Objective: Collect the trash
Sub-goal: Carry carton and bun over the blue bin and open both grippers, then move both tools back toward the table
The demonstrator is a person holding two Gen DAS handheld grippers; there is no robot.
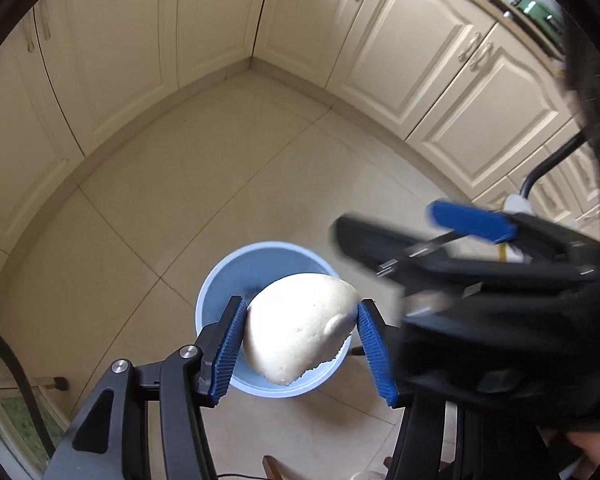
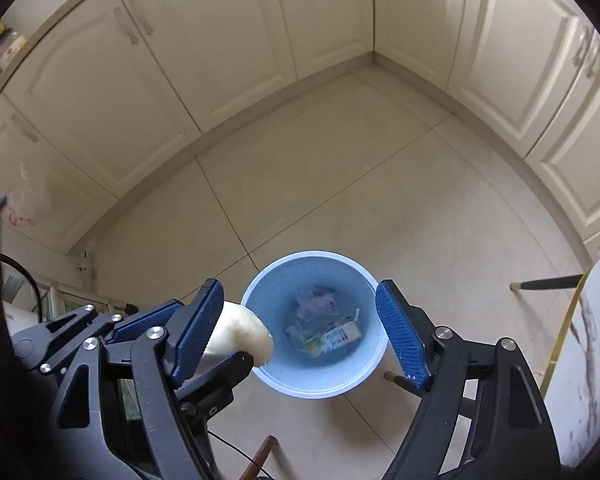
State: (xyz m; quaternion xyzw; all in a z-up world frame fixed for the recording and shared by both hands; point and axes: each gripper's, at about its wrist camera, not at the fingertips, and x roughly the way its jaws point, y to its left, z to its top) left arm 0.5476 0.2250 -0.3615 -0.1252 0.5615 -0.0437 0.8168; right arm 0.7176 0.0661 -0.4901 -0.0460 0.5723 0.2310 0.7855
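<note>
White steamed bun (image 1: 300, 326) clamped between blue pads of left gripper (image 1: 302, 344), hanging right over pale blue bin (image 2: 260, 376). Carton and scraps (image 2: 328, 326) lie inside bin. Right gripper (image 2: 300, 330) spread wide, nothing between pads, above same bin. Beige tile floor (image 2: 320, 184), cream cabinets (image 1: 432, 52) around.

The bun (image 1: 300, 328) covers most of the blue bin (image 1: 220, 280) in the left wrist view, so nothing inside the bin shows there. The right gripper (image 1: 384, 240), just right of the bin, is smeared with motion blur. In the right view, the print on the carton (image 2: 342, 336) inside the bin is too small to read.
</note>
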